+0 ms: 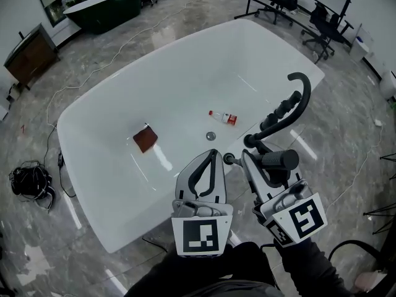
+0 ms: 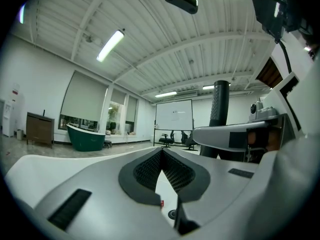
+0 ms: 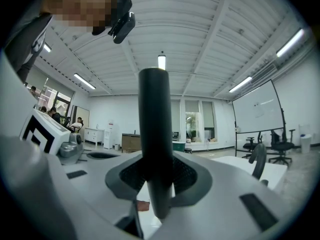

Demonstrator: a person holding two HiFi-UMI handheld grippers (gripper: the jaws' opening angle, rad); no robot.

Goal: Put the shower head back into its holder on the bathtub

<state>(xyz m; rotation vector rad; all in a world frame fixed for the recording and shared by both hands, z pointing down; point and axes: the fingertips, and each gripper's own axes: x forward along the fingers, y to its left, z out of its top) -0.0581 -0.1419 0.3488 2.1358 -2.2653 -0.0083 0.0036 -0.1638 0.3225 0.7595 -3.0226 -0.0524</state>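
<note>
The black cylindrical shower head [image 1: 281, 160] is clamped in my right gripper [image 1: 258, 159], just in front of the bathtub's near right rim. In the right gripper view the shower head [image 3: 155, 134] stands upright between the jaws of the right gripper [image 3: 157, 184]. The black faucet column [image 1: 275, 122] with its curved spout [image 1: 301, 84] rises from that rim just beyond, and a small black knob [image 1: 229, 159] sits at its foot. My left gripper [image 1: 214, 155] is shut and empty, hovering over the tub's near edge; its closed fingertips [image 2: 162, 154] show the shower head [image 2: 220, 114] to their right.
Inside the white bathtub [image 1: 111, 104] lie a small bottle [image 1: 223, 117], a red-brown cloth [image 1: 145, 138] and the drain [image 1: 211, 136]. On the floor around are a green tub [image 1: 105, 8], office chairs [image 1: 322, 23], a wooden cabinet [image 1: 28, 54] and black cables [image 1: 31, 181].
</note>
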